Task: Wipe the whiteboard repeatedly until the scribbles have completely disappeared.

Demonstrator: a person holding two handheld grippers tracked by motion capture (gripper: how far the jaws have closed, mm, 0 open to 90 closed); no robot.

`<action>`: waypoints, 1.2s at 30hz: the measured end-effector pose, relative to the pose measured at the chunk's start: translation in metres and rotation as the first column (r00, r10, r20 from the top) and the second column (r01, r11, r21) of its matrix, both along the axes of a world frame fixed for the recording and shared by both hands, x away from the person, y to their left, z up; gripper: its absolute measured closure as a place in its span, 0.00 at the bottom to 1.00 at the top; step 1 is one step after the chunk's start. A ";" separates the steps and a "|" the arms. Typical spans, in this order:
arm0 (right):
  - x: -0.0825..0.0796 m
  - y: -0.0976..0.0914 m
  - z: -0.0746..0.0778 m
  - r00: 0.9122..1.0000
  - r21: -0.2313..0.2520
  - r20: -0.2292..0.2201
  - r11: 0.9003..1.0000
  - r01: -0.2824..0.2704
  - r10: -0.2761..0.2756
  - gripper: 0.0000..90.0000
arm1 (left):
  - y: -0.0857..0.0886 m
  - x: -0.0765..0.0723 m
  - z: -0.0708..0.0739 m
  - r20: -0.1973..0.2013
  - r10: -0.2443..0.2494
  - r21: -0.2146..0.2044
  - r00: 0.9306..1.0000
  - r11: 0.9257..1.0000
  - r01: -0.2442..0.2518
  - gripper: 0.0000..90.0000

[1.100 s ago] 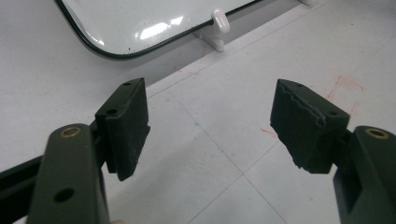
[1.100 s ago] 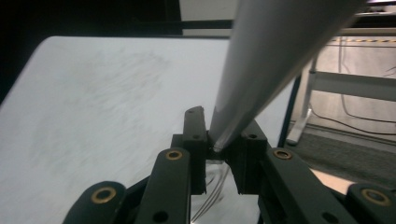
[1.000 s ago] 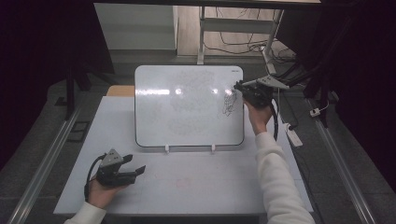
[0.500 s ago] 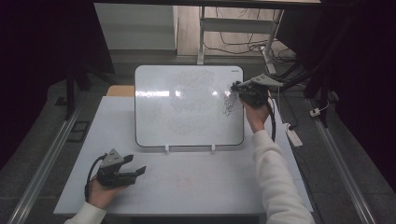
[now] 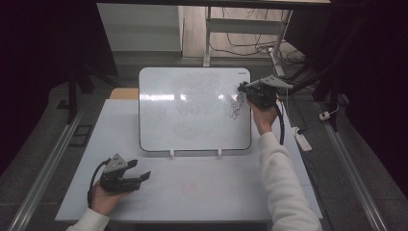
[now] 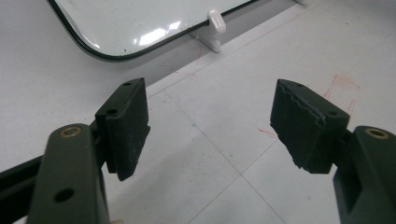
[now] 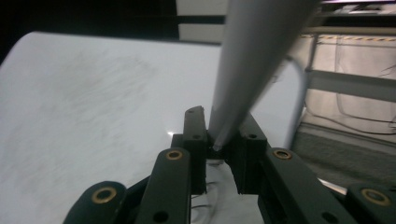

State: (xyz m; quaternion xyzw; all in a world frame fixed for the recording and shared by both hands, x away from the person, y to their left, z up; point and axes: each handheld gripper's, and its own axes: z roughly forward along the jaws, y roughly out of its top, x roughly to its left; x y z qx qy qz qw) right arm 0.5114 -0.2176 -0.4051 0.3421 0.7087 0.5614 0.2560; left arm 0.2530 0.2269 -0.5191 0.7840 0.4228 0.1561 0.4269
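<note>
My right claw (image 5: 242, 87) grips a pen (image 7: 247, 70) at the whiteboard's (image 5: 192, 110) right edge, mid-scribble, left claw (image 5: 143, 177) open over the table (image 5: 202, 192); next, I judge, more steady strokes.
</note>
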 end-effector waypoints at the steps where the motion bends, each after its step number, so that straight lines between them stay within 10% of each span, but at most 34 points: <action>1: -0.003 0.007 -0.004 0.999 -0.021 -0.007 0.999 -0.050 0.050 0.86 | 0.001 0.001 0.000 0.000 0.000 -0.002 1.000 1.000 0.000 0.32; 5: -0.010 0.015 -0.005 0.996 -0.105 0.002 0.990 -0.093 0.093 0.86 | 0.002 0.001 0.000 -0.001 0.003 -0.001 1.000 1.000 -0.003 0.32; 7: -0.003 0.000 0.003 1.000 -0.043 0.006 0.999 0.022 -0.022 0.86 | 0.000 0.000 0.000 0.002 -0.002 0.003 1.000 1.000 0.002 0.32; 9: -0.002 -0.003 0.002 1.000 -0.008 -0.009 1.000 0.020 -0.020 0.86 | 0.000 -0.001 0.001 0.005 -0.003 0.005 1.000 1.000 0.003 0.32; 14: -0.015 0.011 -0.010 0.994 -0.106 -0.022 0.988 -0.111 0.109 0.86 | 0.000 0.001 0.000 0.001 -0.002 0.005 1.000 1.000 0.002 0.32; 20: -0.007 -0.010 -0.004 0.999 0.020 -0.003 0.999 0.042 -0.042 0.86 | -0.001 -0.001 0.001 0.007 -0.009 0.010 1.000 1.000 0.008 0.32; 24: -0.019 0.013 -0.015 0.995 -0.083 -0.016 0.991 -0.103 0.102 0.86 | 0.000 0.001 0.000 0.001 -0.002 0.006 1.000 1.000 0.002 0.32; 26: -0.018 0.010 -0.012 0.996 -0.106 -0.002 0.991 -0.084 0.084 0.86 | 0.000 0.001 0.000 0.000 -0.002 0.007 1.000 1.000 0.002 0.32; 31: -0.009 -0.014 -0.004 0.998 0.015 -0.013 0.998 0.060 -0.060 0.86 | -0.001 -0.001 0.001 0.007 -0.009 0.008 1.000 1.000 0.009 0.32; 36: -0.024 0.011 -0.016 0.995 -0.132 -0.010 0.987 -0.095 0.094 0.86 | 0.000 0.001 0.000 0.002 -0.006 0.007 1.000 1.000 0.006 0.32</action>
